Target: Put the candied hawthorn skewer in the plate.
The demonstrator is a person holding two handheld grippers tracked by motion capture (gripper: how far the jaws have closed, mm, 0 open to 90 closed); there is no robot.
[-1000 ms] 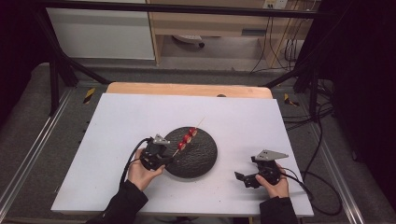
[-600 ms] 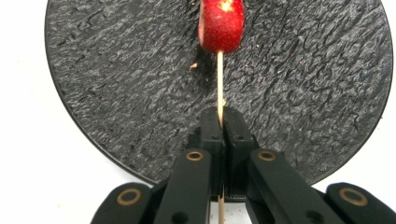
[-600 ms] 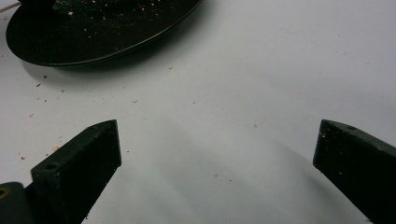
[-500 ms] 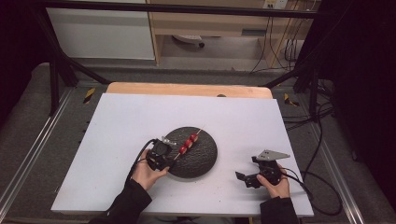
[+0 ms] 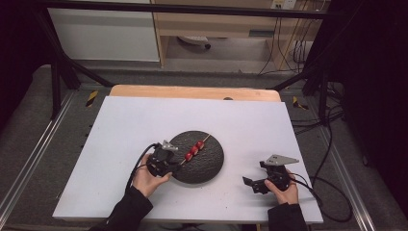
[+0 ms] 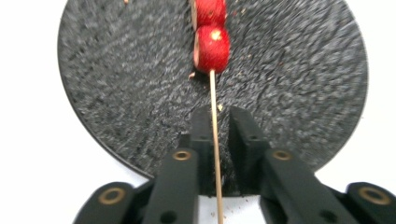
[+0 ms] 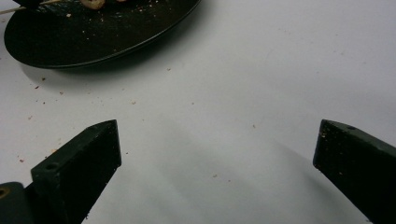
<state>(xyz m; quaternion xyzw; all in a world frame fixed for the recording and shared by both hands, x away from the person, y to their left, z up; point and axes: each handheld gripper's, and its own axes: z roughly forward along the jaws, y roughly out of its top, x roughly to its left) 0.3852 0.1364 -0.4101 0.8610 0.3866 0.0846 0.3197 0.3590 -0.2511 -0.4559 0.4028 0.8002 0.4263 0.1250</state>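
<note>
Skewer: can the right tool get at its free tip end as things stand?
Probably yes. The right tool sits open on bare table beside the plate, with nothing between. The skewer lies across the plate, its near end shut in the left tool, its far tip free.

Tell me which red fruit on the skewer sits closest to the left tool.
The end one, lowest on the skewer: bare stick runs from it straight into the left tool. The other fruits lie beyond it, toward the plate's far side.

Black sleeves (image 5: 126, 211), black grippers with trailing cables.
</note>
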